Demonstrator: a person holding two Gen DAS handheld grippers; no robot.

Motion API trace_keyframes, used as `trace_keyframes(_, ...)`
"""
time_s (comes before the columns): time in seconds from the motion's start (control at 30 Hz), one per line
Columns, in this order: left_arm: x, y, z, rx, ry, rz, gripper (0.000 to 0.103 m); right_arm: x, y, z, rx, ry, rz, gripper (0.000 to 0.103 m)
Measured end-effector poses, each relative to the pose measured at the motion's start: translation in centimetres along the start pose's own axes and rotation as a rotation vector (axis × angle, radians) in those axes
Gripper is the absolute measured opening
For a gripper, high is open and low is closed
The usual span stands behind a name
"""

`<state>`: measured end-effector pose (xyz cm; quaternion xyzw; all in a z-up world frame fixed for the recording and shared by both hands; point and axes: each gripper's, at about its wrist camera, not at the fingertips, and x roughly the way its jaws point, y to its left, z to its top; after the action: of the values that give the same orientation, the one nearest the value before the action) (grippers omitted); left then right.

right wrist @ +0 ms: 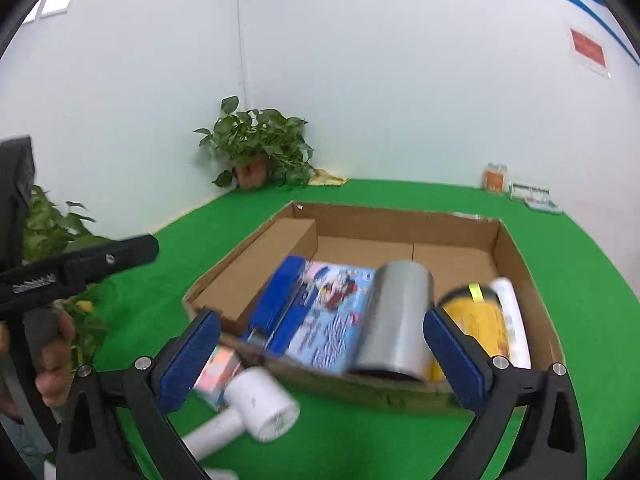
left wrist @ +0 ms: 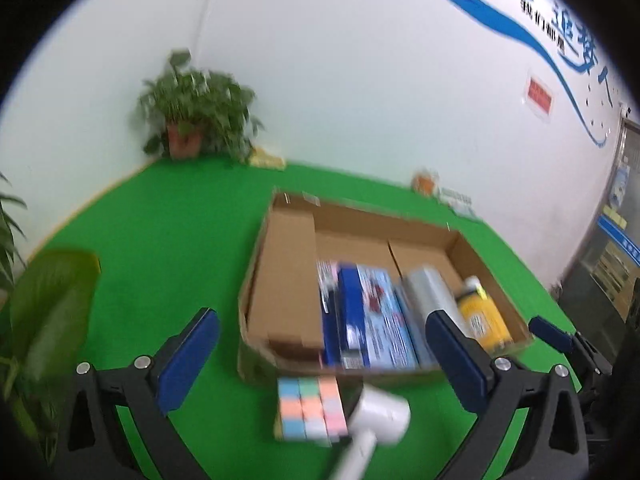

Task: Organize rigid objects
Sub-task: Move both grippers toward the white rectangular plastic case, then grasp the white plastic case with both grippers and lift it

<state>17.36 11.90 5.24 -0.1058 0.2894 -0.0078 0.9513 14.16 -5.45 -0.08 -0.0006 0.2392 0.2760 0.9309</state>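
Note:
An open cardboard box [left wrist: 288, 276] [right wrist: 400, 216] lies on the green mat. Inside it lie a blue printed carton [left wrist: 372, 312] [right wrist: 320, 312], a silver cylinder [left wrist: 432, 292] [right wrist: 396, 320] and a yellow bottle [left wrist: 480, 316] [right wrist: 476, 320]. In front of the box, on the mat, sit a pastel puzzle cube [left wrist: 310, 408] [right wrist: 218, 376] and a white hair-dryer-shaped device [left wrist: 380, 410] [right wrist: 260, 404]. My left gripper [left wrist: 324, 360] stands open above the cube and the device, holding nothing. My right gripper [right wrist: 322, 356] is open too, empty, over the box's near wall.
A potted plant [left wrist: 192, 120] [right wrist: 256, 148] stands in the far corner by the white wall. Small packets [right wrist: 516, 188] lie along the back wall. More leaves [left wrist: 48, 320] crowd the left edge. A hand [right wrist: 52, 360] grips the left gripper's handle.

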Motion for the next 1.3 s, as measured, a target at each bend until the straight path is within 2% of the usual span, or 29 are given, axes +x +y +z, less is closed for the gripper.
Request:
trace_keyframes(0.07,0.4,-0.1,-1.2,0.009,0.076,-0.044,0.102,-1.0,0.2,-1.6,0.003,0.035,0.060,0.102)
trace_keyframes(0.2,1.2,0.6,-4.8,-0.034,0.250,-0.138,0.102,-2.0,2.6,-7.0,-0.029,0.259,0.262,0.102)
trace_keyframes(0.23,1.3,0.8,-5.8,-0.052,0.285,-0.161,0.102,-2.3,3.2,-8.0,-0.048,0.279,0.279,0.101)
trace_keyframes(0.37,0.9,1.1,-9.1,-0.107,0.397,-0.231,0.101,-2.2,5.8,-12.1,-0.098,0.371,0.285,0.098)
trace_keyframes(0.5,-1.1,1.2,-10.2,-0.133,0.446,-0.265,0.099,-0.8,6.3,-13.6,-0.106,0.418,0.230,0.093)
trace_keyframes(0.63,-5.4,1.7,-8.2,-0.131,0.352,-0.170,0.099,0.4,7.1,-13.7,-0.110,0.432,0.234,0.092)
trace_keyframes(0.67,-6.3,1.7,-7.6,-0.120,0.321,-0.144,0.099,0.7,7.4,-13.9,-0.123,0.440,0.233,0.089)
trace_keyframes(0.7,-6.6,1.5,-7.4,-0.105,0.313,-0.123,0.099,0.9,7.6,-14.0,-0.131,0.453,0.230,0.081)
trace_keyframes(0.73,-6.5,1.3,-7.6,-0.094,0.325,-0.112,0.099,1.0,8.0,-14.0,-0.137,0.470,0.224,0.077)
trace_keyframes(0.8,-5.2,1.0,-9.0,-0.087,0.399,-0.101,0.099,1.2,8.1,-14.9,-0.126,0.500,0.223,0.071)
trace_keyframes(0.87,-3.7,0.7,-10.8,-0.137,0.448,-0.153,0.099,0.4,7.7,-15.3,-0.121,0.478,0.207,0.064)
trace_keyframes(0.97,-1.8,-0.3,-13.3,-0.201,0.511,-0.235,0.098,-0.9,5.8,-15.9,-0.071,0.466,0.163,0.064)
trace_keyframes(1.03,-1.0,-1.5,-14.3,-0.198,0.548,-0.286,0.093,-2.1,3.8,-16.3,-0.021,0.455,0.115,0.063)
trace_keyframes(1.17,0.9,-5.6,-15.7,-0.154,0.611,-0.412,0.092,-4.1,0.1,-16.7,0.092,0.457,0.003,0.064)
trace_keyframes(1.23,1.9,-6.8,-15.6,-0.158,0.618,-0.456,0.088,-4.8,-0.6,-16.6,0.128,0.450,0.058,0.067)
trace_keyframes(1.27,2.6,-7.3,-15.6,-0.170,0.629,-0.474,0.088,-5.4,-0.6,-16.6,0.133,0.431,0.127,0.076)
trace_keyframes(1.3,3.2,-7.6,-15.8,-0.176,0.642,-0.482,0.086,-6.0,-0.7,-16.4,0.130,0.398,0.154,0.090)
